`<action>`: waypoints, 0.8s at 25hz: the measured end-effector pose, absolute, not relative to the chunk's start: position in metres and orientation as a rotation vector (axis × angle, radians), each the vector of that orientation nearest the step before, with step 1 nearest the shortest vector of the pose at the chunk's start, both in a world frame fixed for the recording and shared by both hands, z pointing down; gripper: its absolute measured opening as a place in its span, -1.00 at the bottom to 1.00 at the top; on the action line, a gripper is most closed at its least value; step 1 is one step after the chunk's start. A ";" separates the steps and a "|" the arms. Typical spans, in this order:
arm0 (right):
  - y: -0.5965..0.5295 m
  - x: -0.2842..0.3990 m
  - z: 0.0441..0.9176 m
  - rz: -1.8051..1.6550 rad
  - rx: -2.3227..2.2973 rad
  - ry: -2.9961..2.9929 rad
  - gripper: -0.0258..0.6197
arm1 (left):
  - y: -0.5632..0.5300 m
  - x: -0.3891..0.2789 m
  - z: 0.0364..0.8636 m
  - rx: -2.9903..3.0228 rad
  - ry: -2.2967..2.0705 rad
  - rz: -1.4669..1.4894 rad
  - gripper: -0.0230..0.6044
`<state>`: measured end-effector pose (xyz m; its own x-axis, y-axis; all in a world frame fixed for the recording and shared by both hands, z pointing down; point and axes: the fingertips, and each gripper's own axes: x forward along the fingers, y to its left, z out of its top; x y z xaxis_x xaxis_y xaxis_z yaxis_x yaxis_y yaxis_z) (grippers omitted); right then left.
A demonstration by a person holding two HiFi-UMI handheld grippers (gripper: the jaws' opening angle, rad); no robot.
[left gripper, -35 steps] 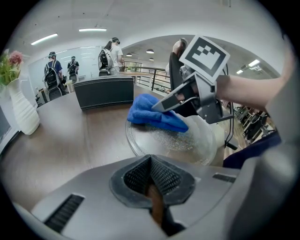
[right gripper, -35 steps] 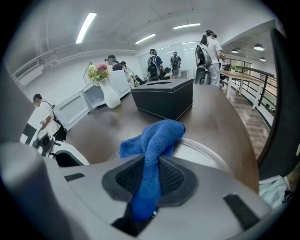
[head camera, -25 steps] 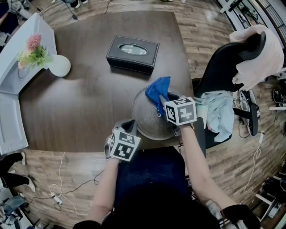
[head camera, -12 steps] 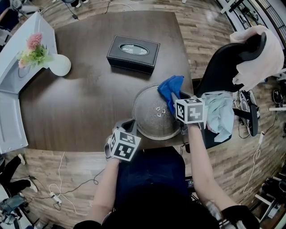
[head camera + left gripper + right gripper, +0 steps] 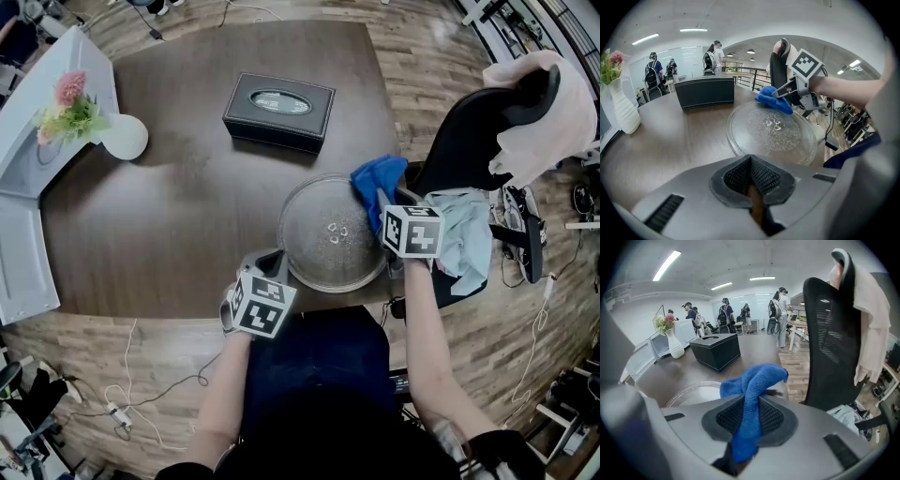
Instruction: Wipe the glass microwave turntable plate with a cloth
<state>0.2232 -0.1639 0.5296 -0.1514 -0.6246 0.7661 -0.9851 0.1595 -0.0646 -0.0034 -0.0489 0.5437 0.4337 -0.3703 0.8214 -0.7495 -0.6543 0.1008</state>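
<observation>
Jaws of right gripper [image 5: 382, 198], clamping cloth [image 5: 373, 177], slid to plate [image 5: 319, 239] rim; left gripper [image 5: 271, 260] closed, empty.

I am pinching a fluffy, napped blue cloth [image 5: 754, 376] in my right tongs [image 5: 747, 422], whose shell is looking like smooth matt grey plastic and whose pads [image 5: 776, 417] are showing a dark, finely ribbed grid. The plate [image 5: 319, 251] is gleaming as clear glass, glossy and speckled with a pebbled texture. The desk [image 5: 169, 206] is showing dark wood grain with a dull sheen, and the box [image 5: 246, 103] is looking matt black
</observation>
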 end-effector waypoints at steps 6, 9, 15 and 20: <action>-0.157 0.226 0.504 0.792 1.592 -1.885 -0.72 | -0.051 -0.001 0.542 2.273 -0.942 1.082 -0.92; -0.151 0.209 0.483 0.761 1.569 -1.952 -0.72 | -0.049 -0.002 0.543 2.265 -0.933 1.090 -0.92; -0.127 0.142 0.464 0.792 1.412 -2.140 -0.72 | -0.050 -0.003 0.542 2.269 -0.926 1.099 -0.92; -0.106 0.079 0.466 0.804 1.204 -2.248 -0.72 | -0.050 -0.003 0.542 2.267 -0.924 1.105 -0.92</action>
